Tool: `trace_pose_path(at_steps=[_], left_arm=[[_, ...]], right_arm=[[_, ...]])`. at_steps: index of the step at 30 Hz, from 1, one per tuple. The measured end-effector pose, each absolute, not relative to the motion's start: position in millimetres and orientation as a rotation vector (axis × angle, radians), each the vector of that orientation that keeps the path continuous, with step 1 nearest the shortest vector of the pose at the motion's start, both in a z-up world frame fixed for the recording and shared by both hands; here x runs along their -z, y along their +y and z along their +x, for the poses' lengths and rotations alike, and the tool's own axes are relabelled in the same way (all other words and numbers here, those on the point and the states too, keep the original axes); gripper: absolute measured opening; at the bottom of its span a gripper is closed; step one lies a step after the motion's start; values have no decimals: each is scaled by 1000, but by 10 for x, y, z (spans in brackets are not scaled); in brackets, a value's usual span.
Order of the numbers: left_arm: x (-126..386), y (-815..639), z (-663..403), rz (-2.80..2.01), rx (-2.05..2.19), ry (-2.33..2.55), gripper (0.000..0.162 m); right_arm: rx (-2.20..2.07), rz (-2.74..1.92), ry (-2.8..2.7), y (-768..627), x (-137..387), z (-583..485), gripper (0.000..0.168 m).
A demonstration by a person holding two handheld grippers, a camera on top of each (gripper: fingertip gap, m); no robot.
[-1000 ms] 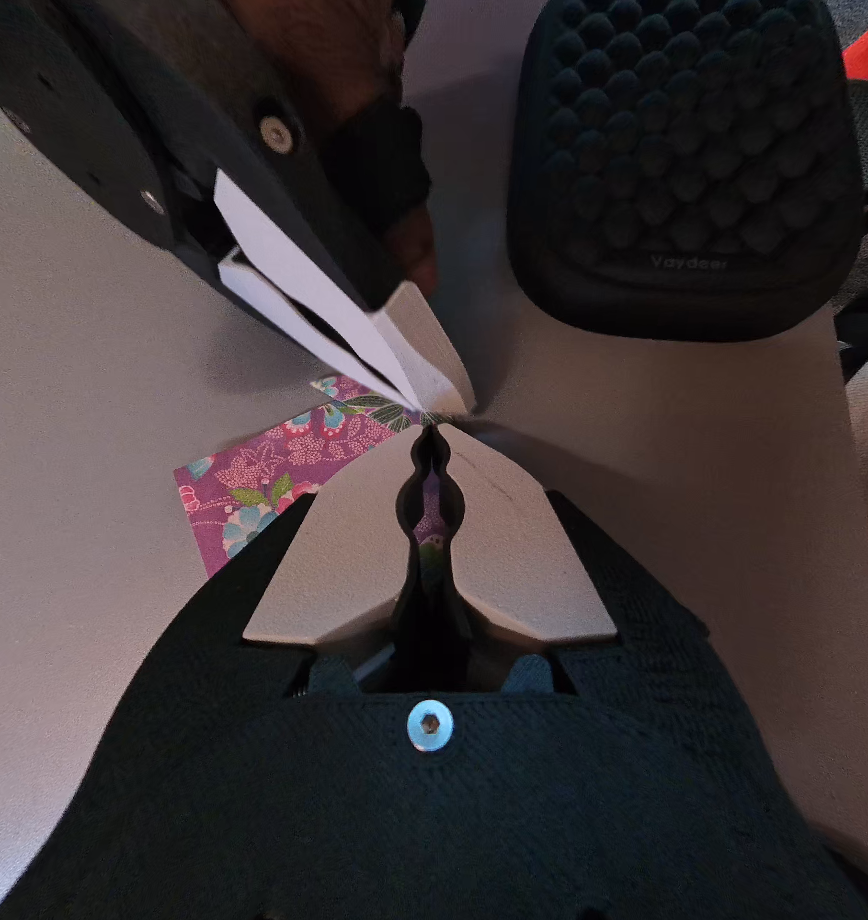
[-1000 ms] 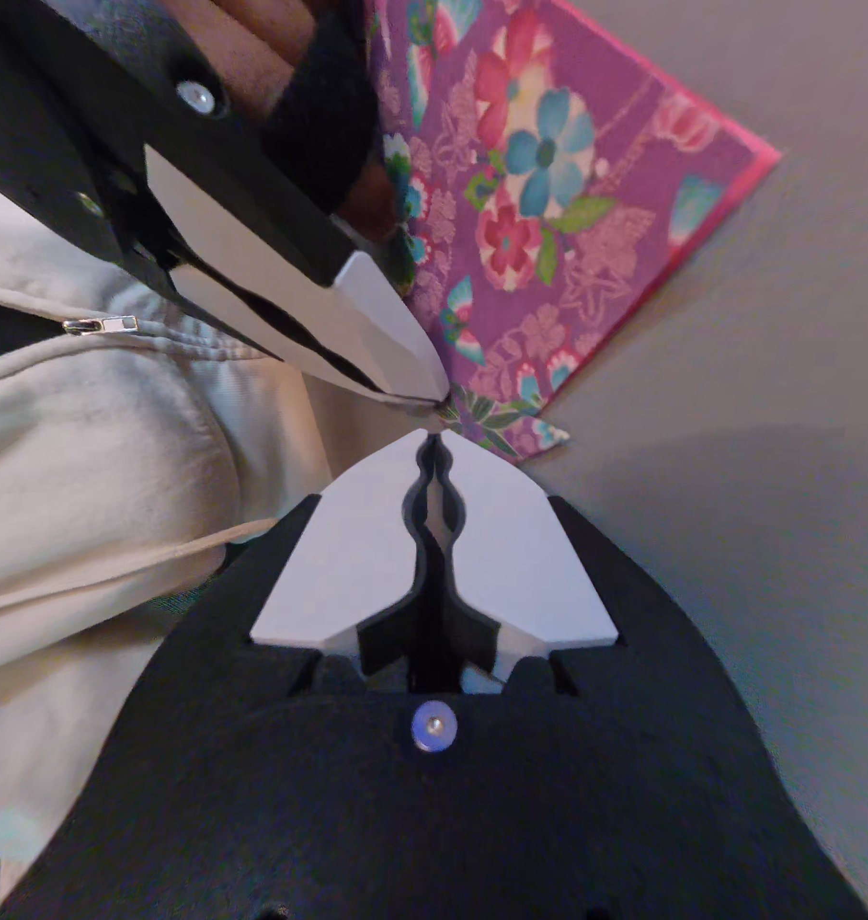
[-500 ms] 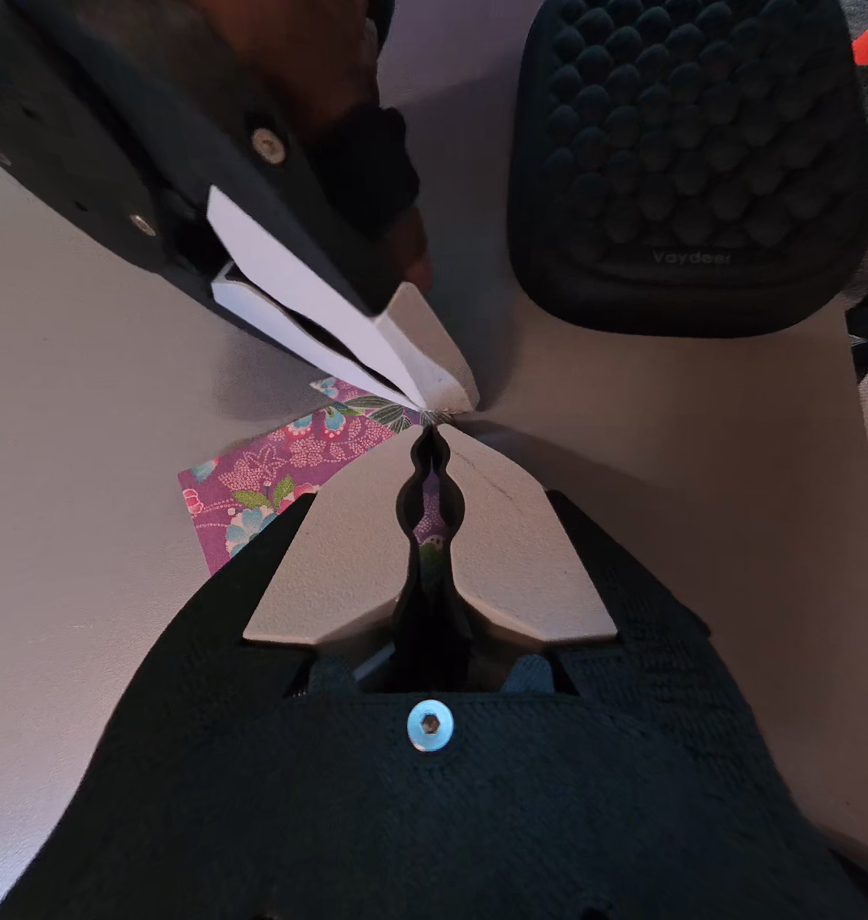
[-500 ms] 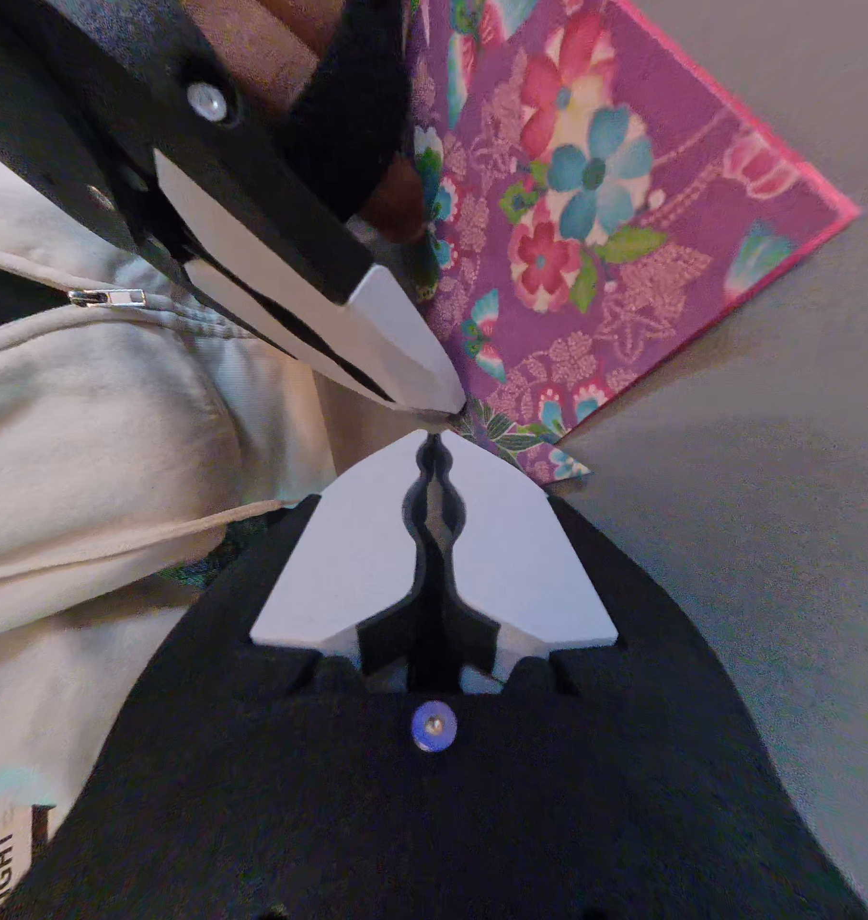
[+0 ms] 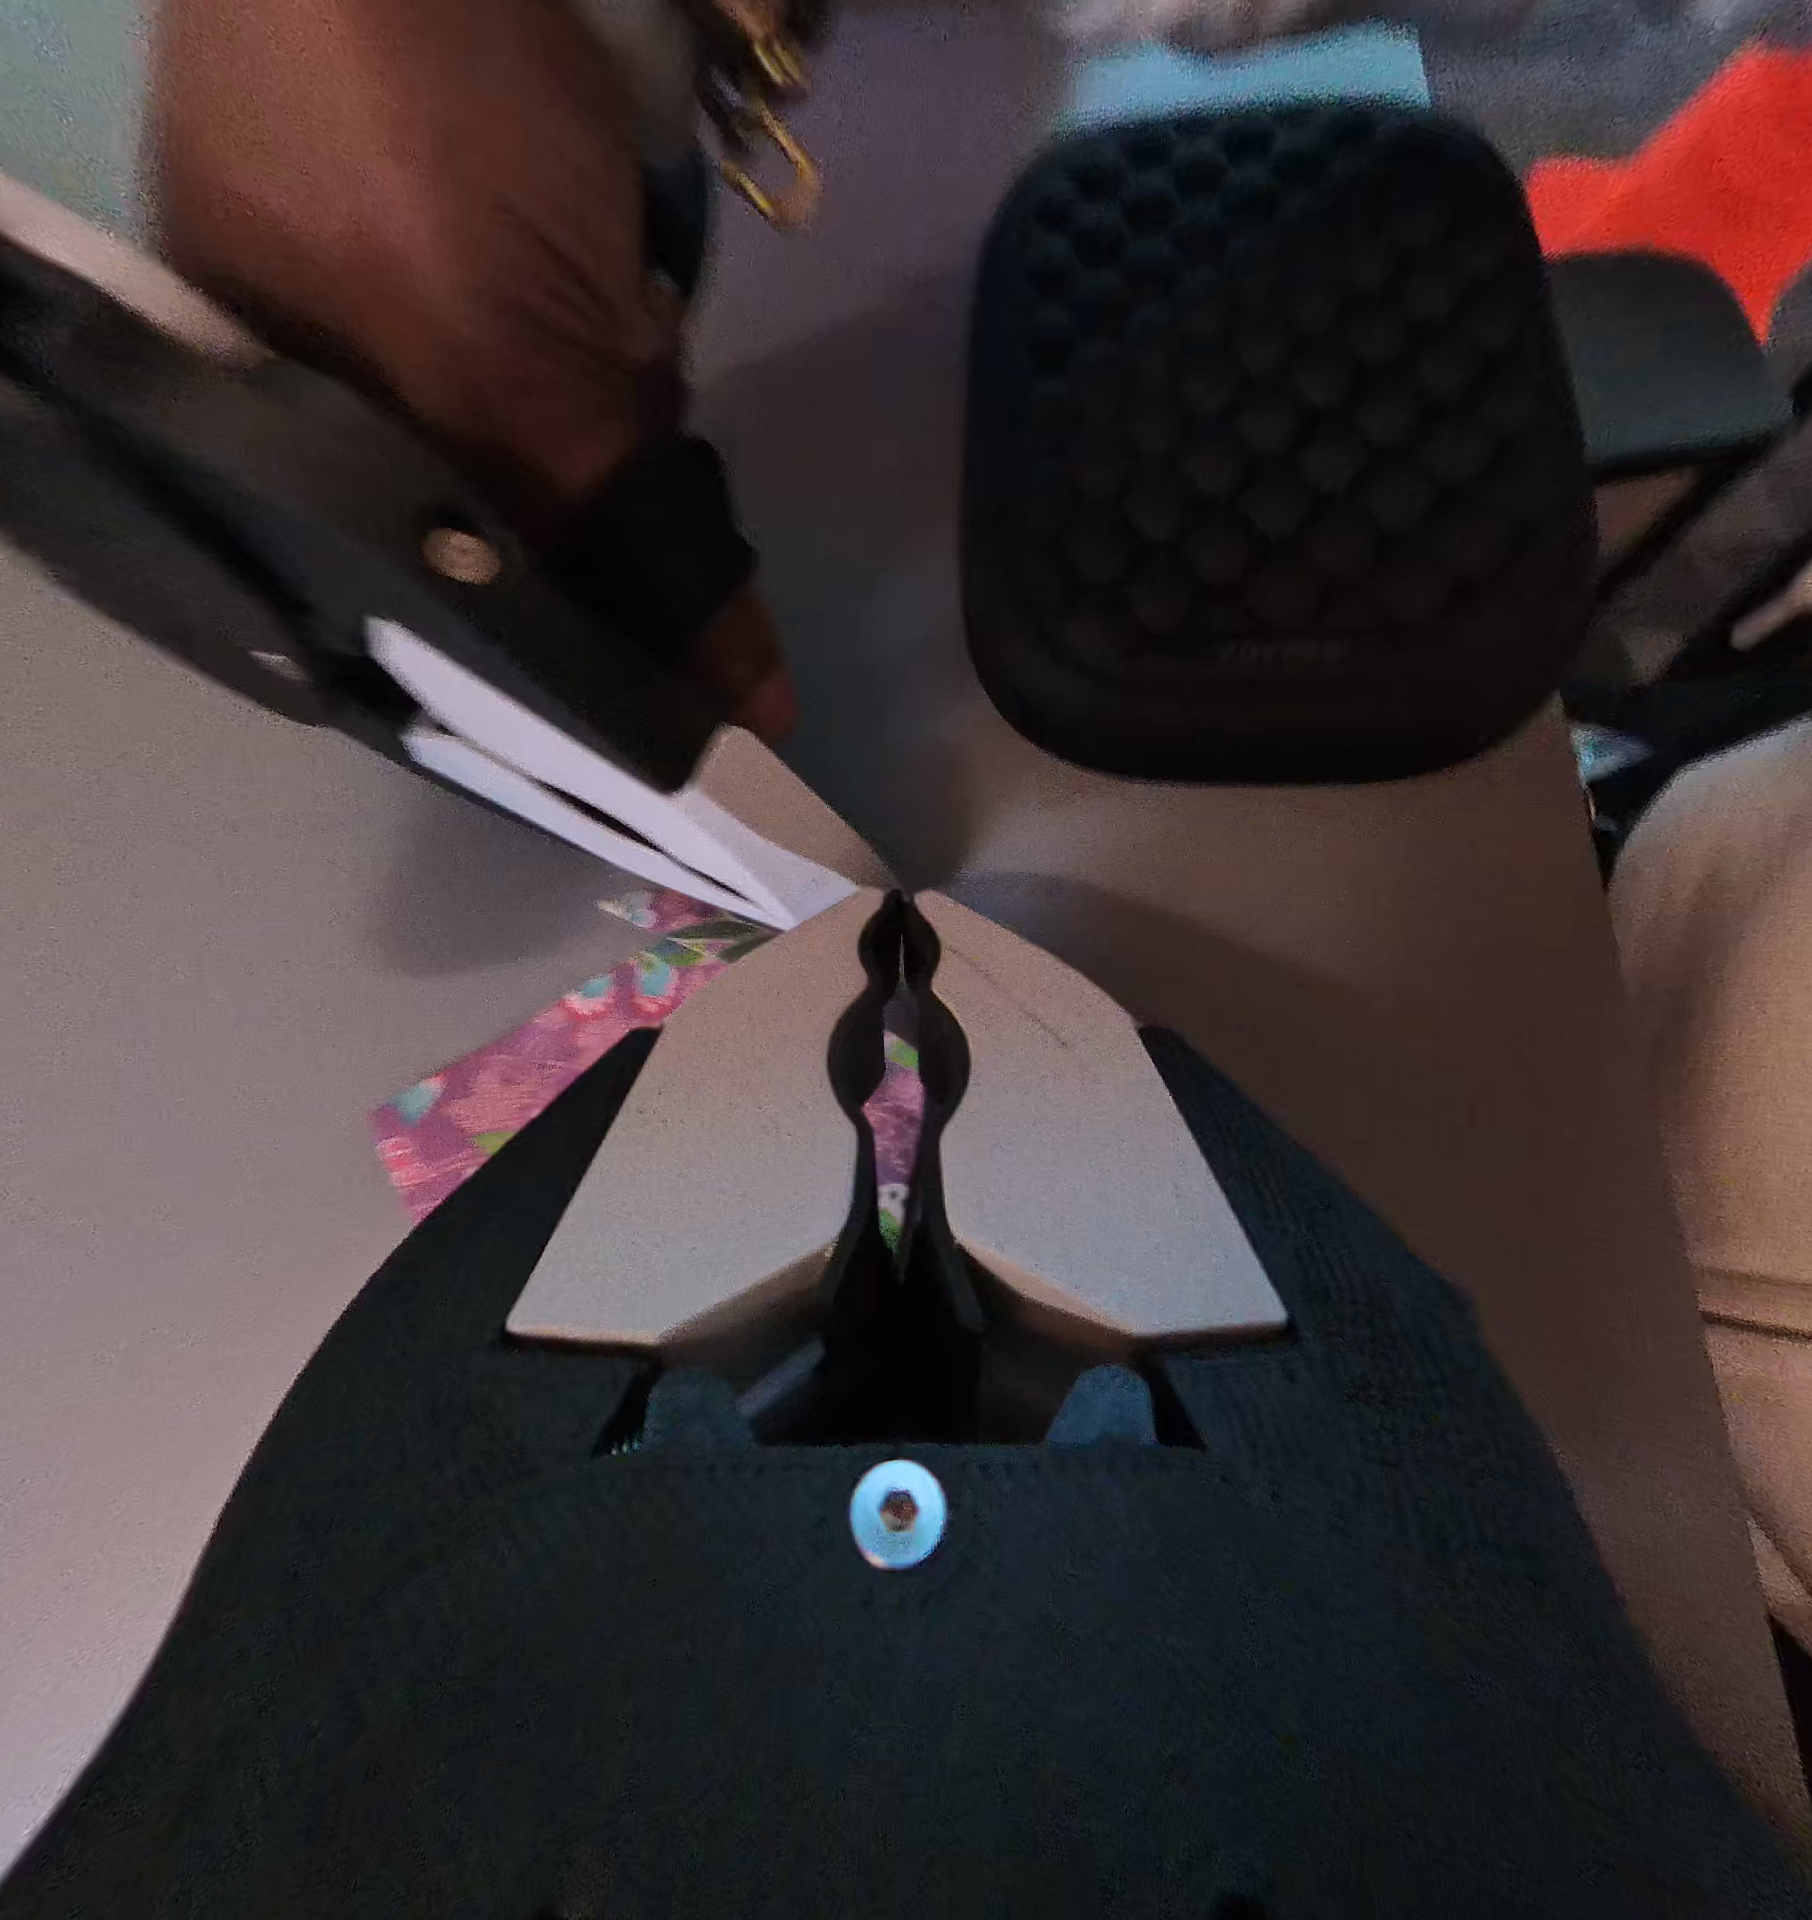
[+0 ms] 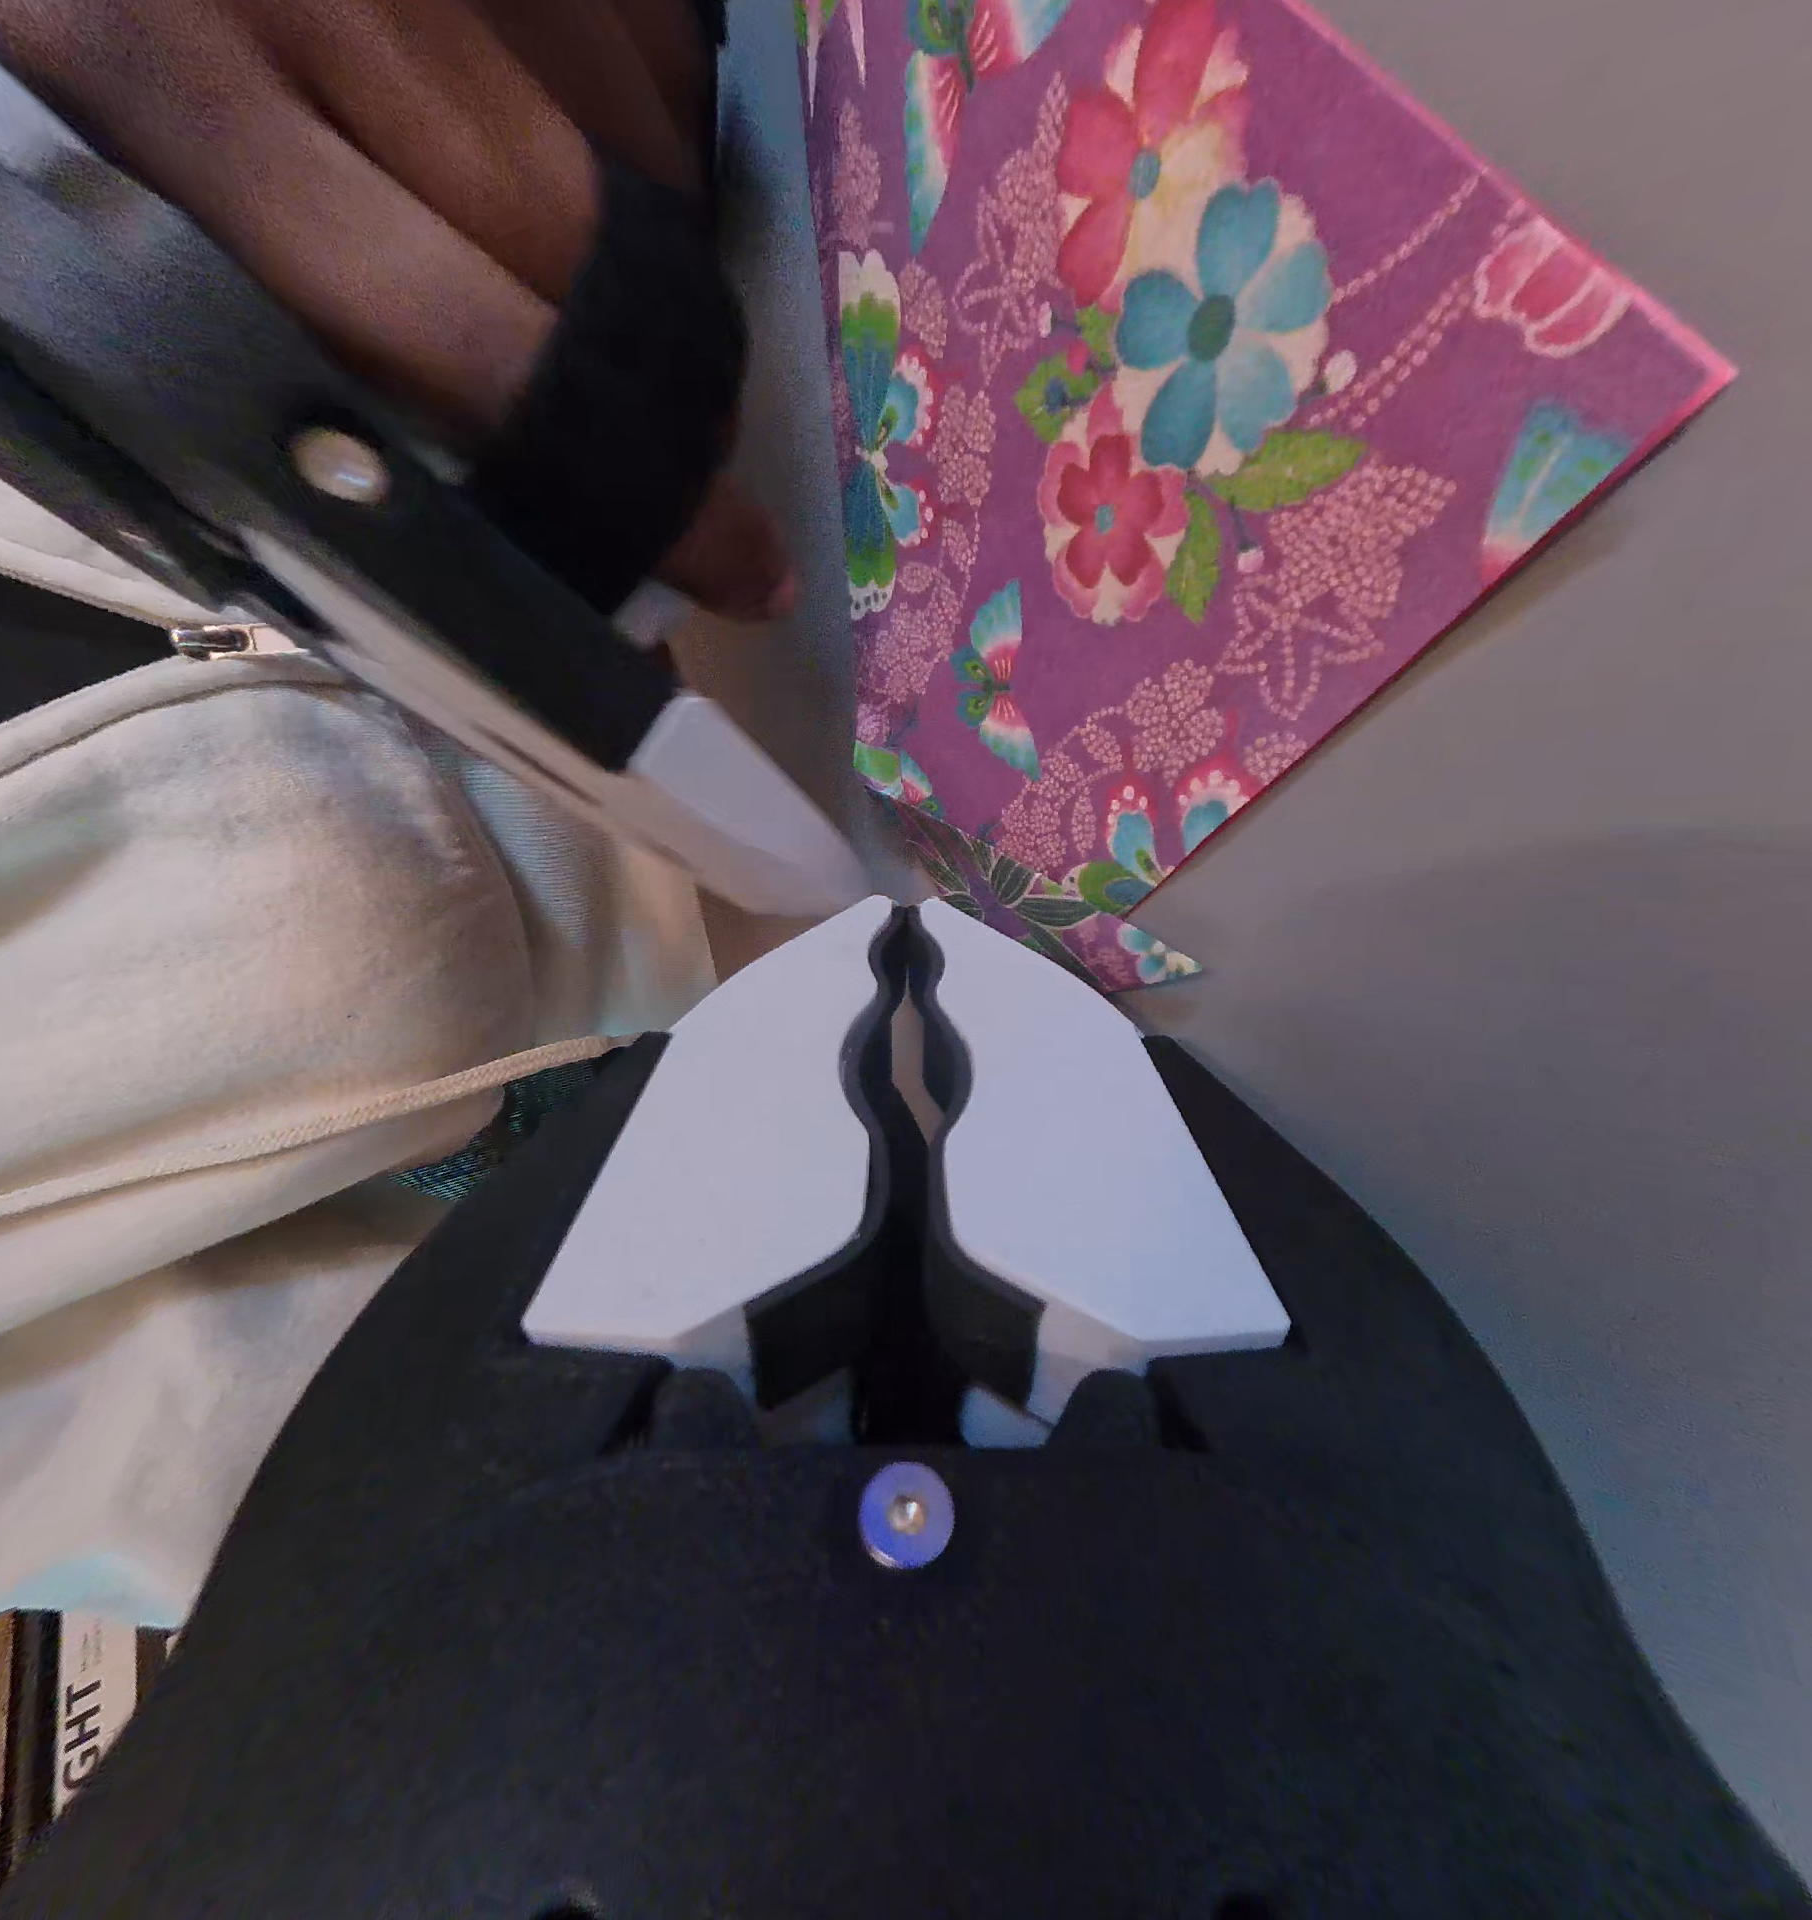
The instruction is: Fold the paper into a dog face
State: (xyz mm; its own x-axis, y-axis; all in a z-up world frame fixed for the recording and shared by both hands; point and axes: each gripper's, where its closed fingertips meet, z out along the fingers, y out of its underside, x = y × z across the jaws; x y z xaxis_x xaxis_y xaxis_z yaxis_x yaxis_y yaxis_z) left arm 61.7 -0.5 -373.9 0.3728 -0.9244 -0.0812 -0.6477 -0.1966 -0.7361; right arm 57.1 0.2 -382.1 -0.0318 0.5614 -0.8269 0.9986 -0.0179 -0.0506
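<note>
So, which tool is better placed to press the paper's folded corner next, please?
Probably left: the left tool sits shut over the paper, while the right tool sits beside its corner.

A black cushion [image 5: 1276, 436] with a bumpy top lies on the far right part of the grey table [image 5: 154, 935]. Behind it, far right, shows something red [image 5: 1691, 177]. A pale zipped jacket [image 6: 206, 935] fills the left side.
</note>
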Motion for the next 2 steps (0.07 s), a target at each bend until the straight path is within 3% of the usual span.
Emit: trace_pose_path(at_steps=[1,2], left_arm=[[3834,-32,614,-1981,501,1383,0],[3873,-33,607,-2004,503,1377,3]], right_arm=[[923,1638,1654,4,3821,570,0],[923,1636,1653,6,3822,568,0]])
